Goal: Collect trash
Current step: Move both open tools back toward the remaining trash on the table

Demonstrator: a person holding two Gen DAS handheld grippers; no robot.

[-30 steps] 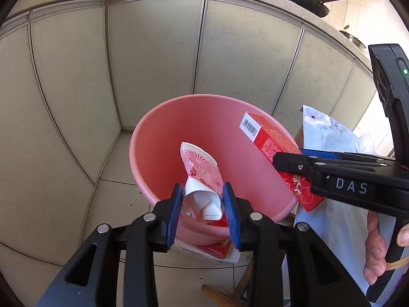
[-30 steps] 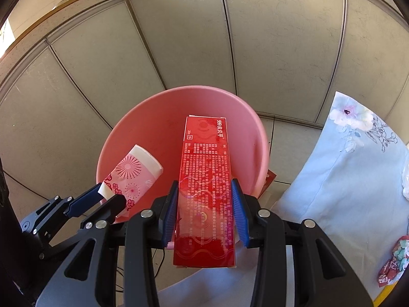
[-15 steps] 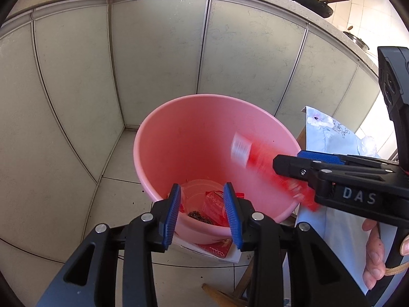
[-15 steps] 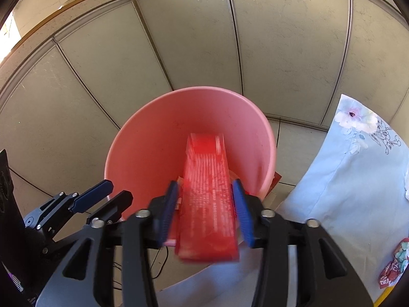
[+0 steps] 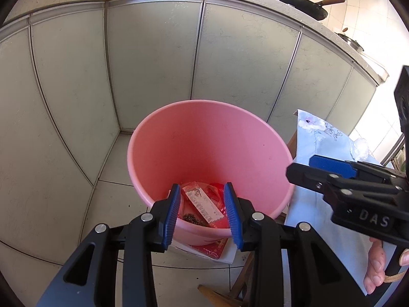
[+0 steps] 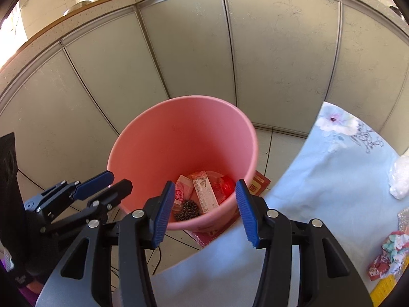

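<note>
A pink bucket stands on the tiled floor by grey cabinets; it also shows in the right wrist view. At its bottom lie a long red box, a pink-and-white packet and other scraps; the box also shows in the left wrist view. My left gripper is open and empty above the bucket's near rim. My right gripper is open and empty above the bucket. Each gripper shows in the other's view: the right one and the left one.
A table with a light blue floral cloth is to the right of the bucket, with a crumpled wrapper and a clear plastic piece on it. Red printed paper lies under the bucket. Pans sit on the counter.
The left gripper let go of the pink-and-white packet and the right gripper let go of the red box. Both fell into the bucket. Both grippers have opened.
</note>
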